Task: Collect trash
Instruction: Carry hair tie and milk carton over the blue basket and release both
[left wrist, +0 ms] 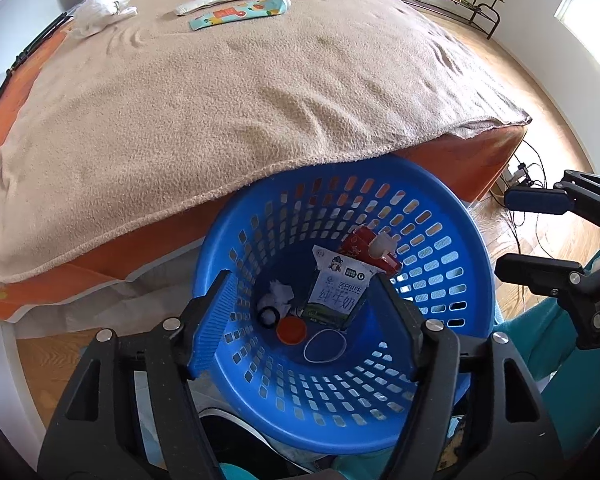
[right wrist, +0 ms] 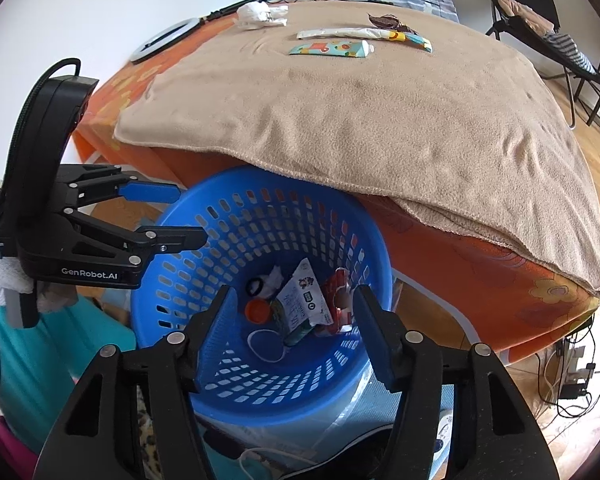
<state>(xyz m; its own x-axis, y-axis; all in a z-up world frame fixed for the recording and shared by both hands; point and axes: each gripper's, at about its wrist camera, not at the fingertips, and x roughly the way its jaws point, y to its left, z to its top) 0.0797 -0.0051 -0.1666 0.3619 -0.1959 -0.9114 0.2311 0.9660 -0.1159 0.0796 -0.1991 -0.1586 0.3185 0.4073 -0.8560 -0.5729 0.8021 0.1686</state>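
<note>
Trash basket [left wrist: 440, 364] sits near the blanket's [left wrist: 220, 100] edge; left gripper [left wrist: 304, 320] and right gripper [right wrist: 292, 328] hover over it, wide, empty.

Bright daylight from window [left wrist: 588, 20] at 2 o'clock in left view, glare blown out. Soft shadow under blanket [right wrist: 380, 120] edge. Strong fisheye bending, dark vignette at corners. Focus sharp.
</note>
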